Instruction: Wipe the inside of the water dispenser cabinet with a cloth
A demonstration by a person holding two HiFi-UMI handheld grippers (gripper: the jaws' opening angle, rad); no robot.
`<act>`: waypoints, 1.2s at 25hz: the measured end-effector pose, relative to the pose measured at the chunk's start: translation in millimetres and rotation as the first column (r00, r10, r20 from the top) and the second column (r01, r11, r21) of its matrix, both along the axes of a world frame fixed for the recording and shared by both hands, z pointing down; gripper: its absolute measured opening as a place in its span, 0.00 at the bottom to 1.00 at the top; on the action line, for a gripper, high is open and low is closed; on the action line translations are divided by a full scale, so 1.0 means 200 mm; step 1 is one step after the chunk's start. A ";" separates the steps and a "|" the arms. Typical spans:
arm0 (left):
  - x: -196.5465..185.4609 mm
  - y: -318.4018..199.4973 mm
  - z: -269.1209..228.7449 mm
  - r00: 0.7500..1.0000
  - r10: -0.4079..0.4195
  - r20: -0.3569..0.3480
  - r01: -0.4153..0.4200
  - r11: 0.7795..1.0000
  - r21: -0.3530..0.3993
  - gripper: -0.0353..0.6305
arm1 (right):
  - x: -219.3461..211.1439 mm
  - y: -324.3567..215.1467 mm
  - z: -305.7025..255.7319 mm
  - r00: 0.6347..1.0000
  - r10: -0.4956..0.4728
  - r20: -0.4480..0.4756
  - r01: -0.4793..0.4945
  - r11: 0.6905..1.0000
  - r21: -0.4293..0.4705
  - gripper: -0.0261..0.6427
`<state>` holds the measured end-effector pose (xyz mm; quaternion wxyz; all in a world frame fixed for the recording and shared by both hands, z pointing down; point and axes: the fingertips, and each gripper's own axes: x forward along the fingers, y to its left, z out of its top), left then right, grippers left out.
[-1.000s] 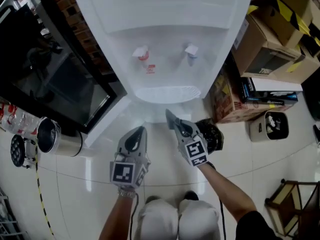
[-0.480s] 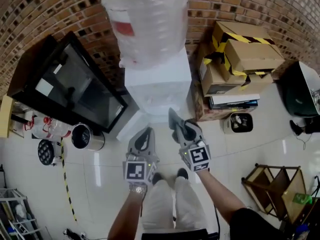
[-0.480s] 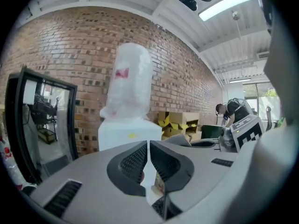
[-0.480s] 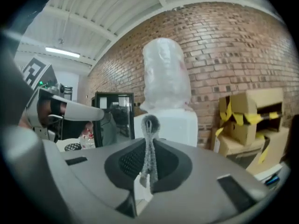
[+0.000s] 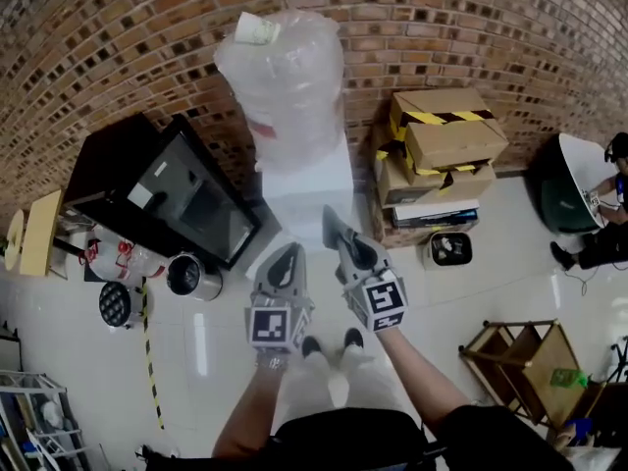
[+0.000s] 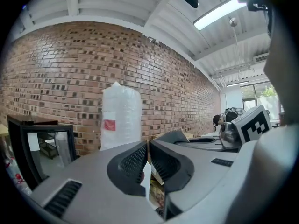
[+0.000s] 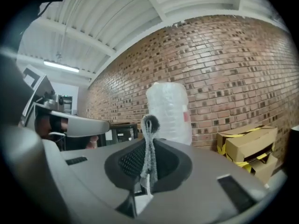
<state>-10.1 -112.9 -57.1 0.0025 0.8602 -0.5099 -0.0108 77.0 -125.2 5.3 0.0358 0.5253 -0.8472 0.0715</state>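
Observation:
The white water dispenser (image 5: 299, 192) stands against the brick wall, with a plastic-wrapped bottle (image 5: 285, 77) on top. The bottle also shows in the left gripper view (image 6: 120, 118) and in the right gripper view (image 7: 170, 111). Both grippers are held in the air in front of the dispenser, well short of it. My right gripper (image 7: 148, 139) is shut on a thin grey cloth (image 7: 149, 155) that sticks up between its jaws. My left gripper (image 5: 287, 255) is shut with nothing in it. The right gripper (image 5: 330, 216) points toward the dispenser's base. The inside of the cabinet is hidden from here.
A black glass-fronted cabinet (image 5: 186, 209) stands left of the dispenser, with a steel pot (image 5: 186, 275) on the floor beside it. Stacked cardboard boxes (image 5: 442, 140) and a small bin (image 5: 449, 249) are to the right. A wooden rack (image 5: 520, 361) sits at the lower right.
The head view has risen and pulled back from close at the dispenser's taps to high above it. Both grippers stay shut, side by side in front of the body.

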 end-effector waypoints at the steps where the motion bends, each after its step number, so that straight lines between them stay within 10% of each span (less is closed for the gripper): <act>1: 0.01 0.02 -0.02 1.000 -0.004 -0.001 0.004 1.000 0.004 0.09 | 0.01 0.02 -0.01 1.000 -0.010 -0.006 0.010 1.000 -0.003 0.07; 21: -0.15 0.85 -0.02 0.988 0.146 -0.043 -0.148 0.988 -0.046 0.09 | -0.19 0.93 -0.17 0.993 0.119 0.021 -0.118 0.993 -0.018 0.08; 30: -0.24 1.15 -0.14 0.991 0.133 -0.034 -0.134 0.990 -0.036 0.09 | -0.40 1.24 -0.25 1.000 0.022 0.018 -0.022 1.000 -0.005 0.08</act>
